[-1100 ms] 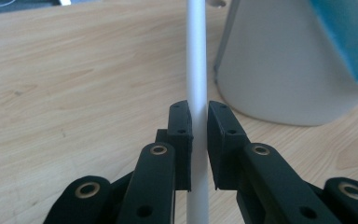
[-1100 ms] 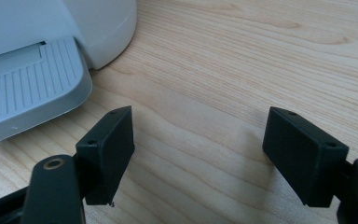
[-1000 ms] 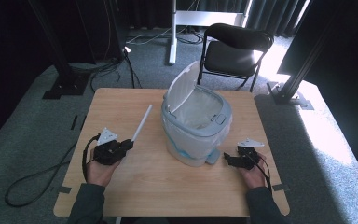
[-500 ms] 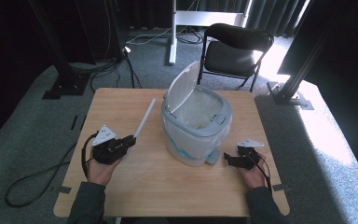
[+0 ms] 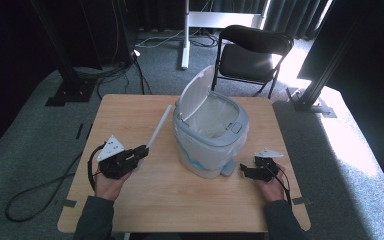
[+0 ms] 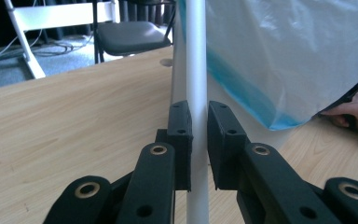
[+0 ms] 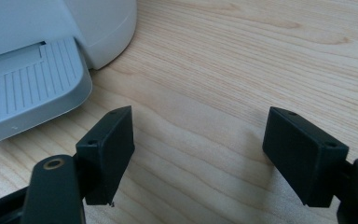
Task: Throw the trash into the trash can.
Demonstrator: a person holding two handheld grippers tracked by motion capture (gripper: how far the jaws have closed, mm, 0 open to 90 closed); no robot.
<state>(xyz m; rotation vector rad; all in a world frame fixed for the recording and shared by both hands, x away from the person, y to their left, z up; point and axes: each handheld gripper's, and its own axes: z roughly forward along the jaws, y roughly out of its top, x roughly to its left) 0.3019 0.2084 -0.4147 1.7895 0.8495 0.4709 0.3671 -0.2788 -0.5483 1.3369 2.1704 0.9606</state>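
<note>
1. On the table (image 5: 130, 210), high view: left gripper (image 5: 141, 150) clamps the near end of a white tube (image 5: 159, 127), its far end aimed past the open-lidded bin (image 5: 210, 135), likely ready for dropping in.
2. Left gripper view: pads (image 6: 181, 140) pinch the tube upright, bin liner (image 6: 284, 60) just beside.
3. Right gripper view: right gripper (image 7: 198, 154) rests w/ jaws spread, nothing held, near the bin's pedal (image 7: 28, 88), prob. to work the lid.

No text, label or number is readable.
</note>
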